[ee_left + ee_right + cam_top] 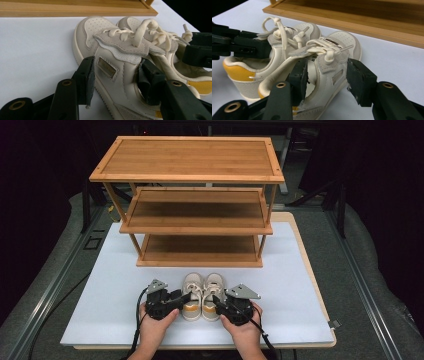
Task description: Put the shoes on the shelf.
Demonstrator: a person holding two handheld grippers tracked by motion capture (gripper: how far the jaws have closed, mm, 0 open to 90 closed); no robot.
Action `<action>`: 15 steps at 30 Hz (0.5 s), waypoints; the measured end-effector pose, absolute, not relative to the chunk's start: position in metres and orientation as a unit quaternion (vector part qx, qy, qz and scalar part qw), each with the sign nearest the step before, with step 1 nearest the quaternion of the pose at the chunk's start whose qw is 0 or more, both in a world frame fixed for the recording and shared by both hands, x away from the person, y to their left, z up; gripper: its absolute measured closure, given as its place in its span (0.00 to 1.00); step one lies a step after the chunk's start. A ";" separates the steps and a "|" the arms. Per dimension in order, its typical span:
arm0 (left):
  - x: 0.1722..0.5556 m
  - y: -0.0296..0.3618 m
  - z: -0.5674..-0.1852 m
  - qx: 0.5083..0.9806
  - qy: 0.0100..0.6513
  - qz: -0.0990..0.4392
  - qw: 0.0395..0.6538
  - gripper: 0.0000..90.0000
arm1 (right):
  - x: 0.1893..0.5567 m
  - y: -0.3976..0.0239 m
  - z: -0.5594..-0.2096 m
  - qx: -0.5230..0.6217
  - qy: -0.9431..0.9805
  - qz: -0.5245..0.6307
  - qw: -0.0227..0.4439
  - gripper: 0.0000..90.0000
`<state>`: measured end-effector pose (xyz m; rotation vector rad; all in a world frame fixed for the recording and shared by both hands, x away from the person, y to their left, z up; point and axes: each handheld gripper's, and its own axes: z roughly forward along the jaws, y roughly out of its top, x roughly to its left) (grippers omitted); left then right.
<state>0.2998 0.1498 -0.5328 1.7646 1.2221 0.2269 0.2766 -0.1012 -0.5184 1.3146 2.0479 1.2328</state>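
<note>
1. two cream shoes sit side by side on the white board (110, 295), just near of the wooden rack (200, 220).
2. left gripper (181, 298) clasps the left shoe (110, 67)'s side wall, one jaw inside.
3. right gripper (218, 302) likewise clasps the right shoe (329, 72).

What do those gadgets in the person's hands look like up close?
Each hand holds a chunky black device: the left gripper and the right gripper. Each has two black jaws with brass-coloured rivets and dark, worn pads, a grey three-cornered plate on top and a black cable trailing back. The forearms are bare, with no sleeves in sight.
</note>
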 end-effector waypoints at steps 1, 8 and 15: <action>0.300 0.150 -0.533 0.721 0.499 0.093 0.472 0.56 | 0.277 -0.101 -0.518 0.472 0.735 0.442 0.205 0.57; 0.298 0.147 -0.533 0.719 0.499 0.101 0.473 0.59 | 0.281 -0.097 -0.526 0.493 0.730 0.436 0.186 0.59; 0.300 0.148 -0.535 0.718 0.499 0.096 0.475 0.59 | 0.284 -0.098 -0.529 0.503 0.724 0.438 0.175 0.59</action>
